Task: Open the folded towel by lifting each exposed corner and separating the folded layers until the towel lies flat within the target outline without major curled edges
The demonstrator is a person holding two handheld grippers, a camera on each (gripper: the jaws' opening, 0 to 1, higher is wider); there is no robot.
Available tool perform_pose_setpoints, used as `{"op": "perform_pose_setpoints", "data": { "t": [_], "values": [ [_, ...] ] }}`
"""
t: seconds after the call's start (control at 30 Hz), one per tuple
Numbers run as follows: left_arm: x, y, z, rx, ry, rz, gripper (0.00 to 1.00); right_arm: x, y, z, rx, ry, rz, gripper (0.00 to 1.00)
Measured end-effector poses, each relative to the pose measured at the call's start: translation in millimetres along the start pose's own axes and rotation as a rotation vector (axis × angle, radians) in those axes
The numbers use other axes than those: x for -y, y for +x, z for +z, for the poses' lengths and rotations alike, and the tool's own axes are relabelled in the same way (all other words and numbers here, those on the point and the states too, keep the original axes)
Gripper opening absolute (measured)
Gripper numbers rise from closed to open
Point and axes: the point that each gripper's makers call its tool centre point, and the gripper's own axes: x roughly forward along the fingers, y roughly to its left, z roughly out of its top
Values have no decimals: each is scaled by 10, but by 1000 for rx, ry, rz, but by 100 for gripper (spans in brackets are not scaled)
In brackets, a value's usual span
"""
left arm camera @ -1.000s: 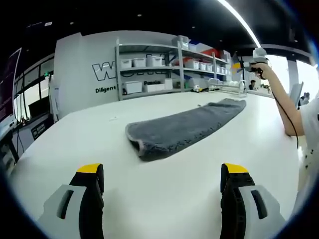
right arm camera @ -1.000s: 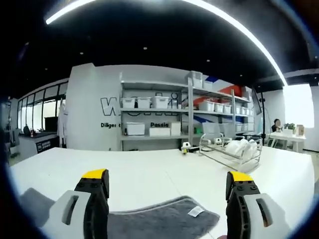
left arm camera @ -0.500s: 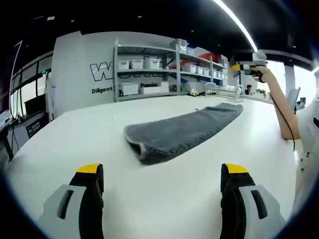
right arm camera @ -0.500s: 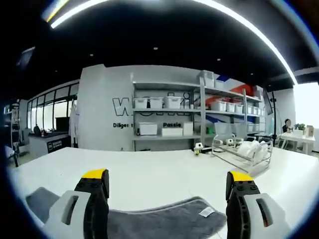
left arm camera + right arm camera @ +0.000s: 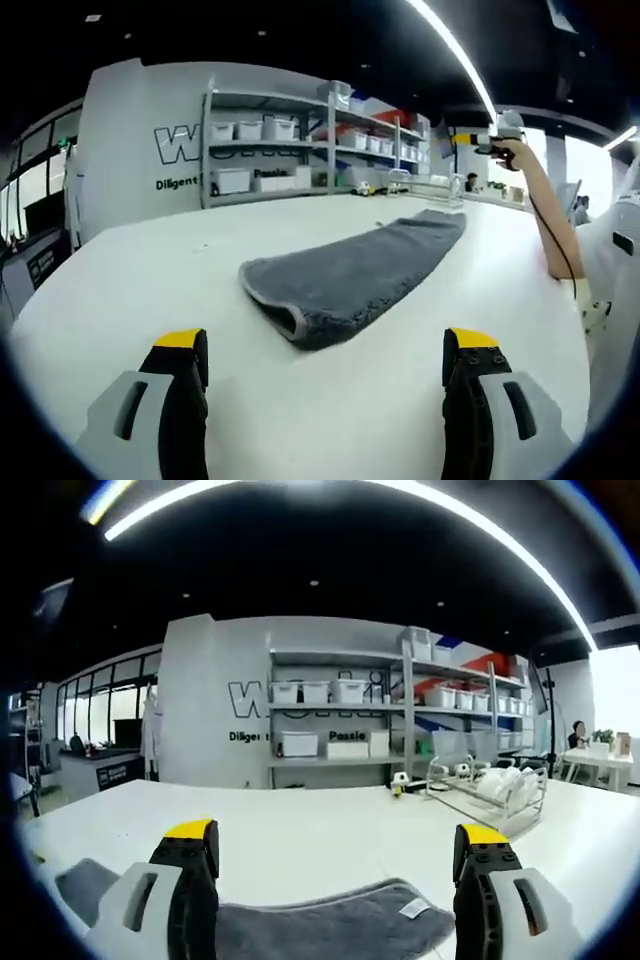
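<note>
folded towel still untouched on the bench
towel (image 5: 345, 275) lies at 12 o'clock of the left gripper (image 5: 325, 385), long axis toward 2 o'clock; right gripper (image 5: 335, 875) above its far end; both grippers gape apart, empty

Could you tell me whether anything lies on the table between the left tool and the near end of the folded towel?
Nothing visible does. In the left gripper view, bare white table runs from the open left tool to the gray folded towel.
</note>
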Motion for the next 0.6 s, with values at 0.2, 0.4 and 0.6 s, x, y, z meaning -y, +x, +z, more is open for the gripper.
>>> {"op": "perform_pose_setpoints", "data": {
  "t": [0.2, 0.4, 0.6],
  "values": [
    [-9, 75, -27, -36, 57, -58, 95, -31, -37, 23, 5, 4, 21, 99],
    [-30, 105, -38, -43, 51, -125, 91, -119, -46, 76, 17, -15, 47, 99],
    [-9, 167, -67, -46, 41, -199, 91, -223, -67, 132, 37, -7, 89, 99]
  ]
}}
